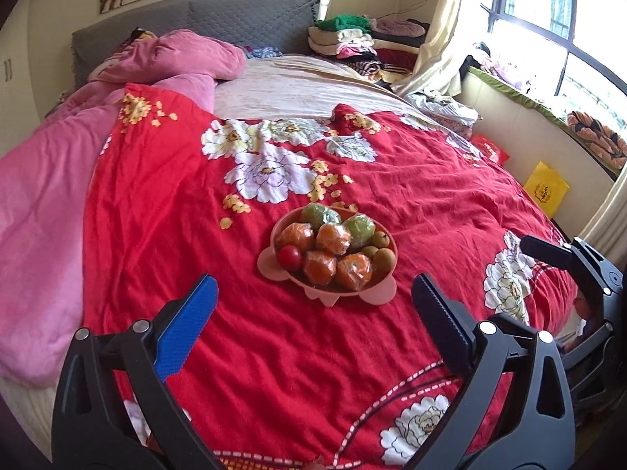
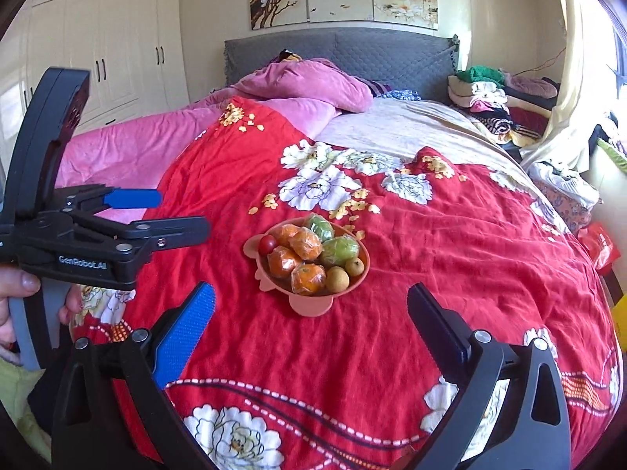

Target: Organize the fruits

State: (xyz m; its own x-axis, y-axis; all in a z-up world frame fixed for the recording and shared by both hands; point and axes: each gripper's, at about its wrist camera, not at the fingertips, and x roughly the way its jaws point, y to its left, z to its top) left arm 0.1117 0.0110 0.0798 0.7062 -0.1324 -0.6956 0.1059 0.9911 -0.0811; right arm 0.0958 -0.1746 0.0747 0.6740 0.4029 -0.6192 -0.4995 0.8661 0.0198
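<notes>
A pink bowl [image 1: 274,231] [image 2: 365,264] sits on the red flowered bedspread [image 1: 274,352], heaped with fruit. It holds several plastic-wrapped oranges [image 1: 333,238] [image 2: 305,243], two wrapped green fruits [image 1: 358,229] [image 2: 340,250], a small red fruit [image 1: 290,257] [image 2: 268,244] and small tan fruits [image 1: 384,258] [image 2: 337,279]. My left gripper [image 1: 315,280] [image 2: 180,213] stands open just short of the bowl with nothing between its fingers. My right gripper [image 2: 311,288] is likewise open and empty; one of its black fingers [image 1: 548,252] shows to the right of the bowl.
A hand [image 2: 15,290] holds the left gripper's handle. A pink quilt [image 1: 47,203] lies bunched along the bed's left side. A beige blanket [image 1: 298,86] lies beyond the bedspread. Folded clothes [image 1: 352,43] are stacked by the grey headboard [image 2: 352,51]. A window ledge [image 1: 529,117] and a yellow bag [image 1: 546,192] are on the right.
</notes>
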